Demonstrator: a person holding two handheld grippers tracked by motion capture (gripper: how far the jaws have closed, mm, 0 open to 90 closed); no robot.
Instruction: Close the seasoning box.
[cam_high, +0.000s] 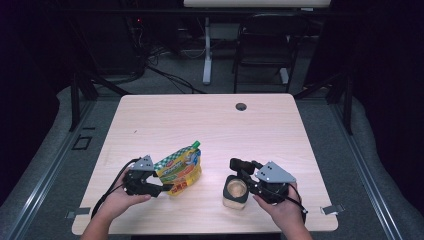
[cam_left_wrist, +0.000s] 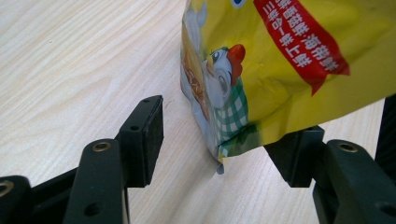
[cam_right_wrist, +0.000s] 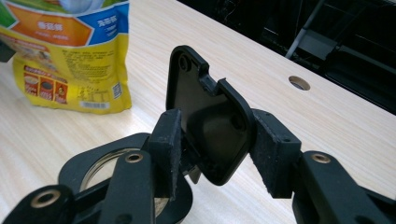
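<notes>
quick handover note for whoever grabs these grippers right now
Left gripper: open, jaws astride the bottom corner of the yellow pouch, which stands on the table, green cap on. The far pad sits behind the pouch; contact there cannot be told.
Right gripper: pads on both sides of the jar's raised flip lid; firm clamp cannot be told.
Jar: right of the pouch, mouth open.
Done: lid flipped up.
Left, likely: grip the pouch, open it, pour into the jar.
</notes>
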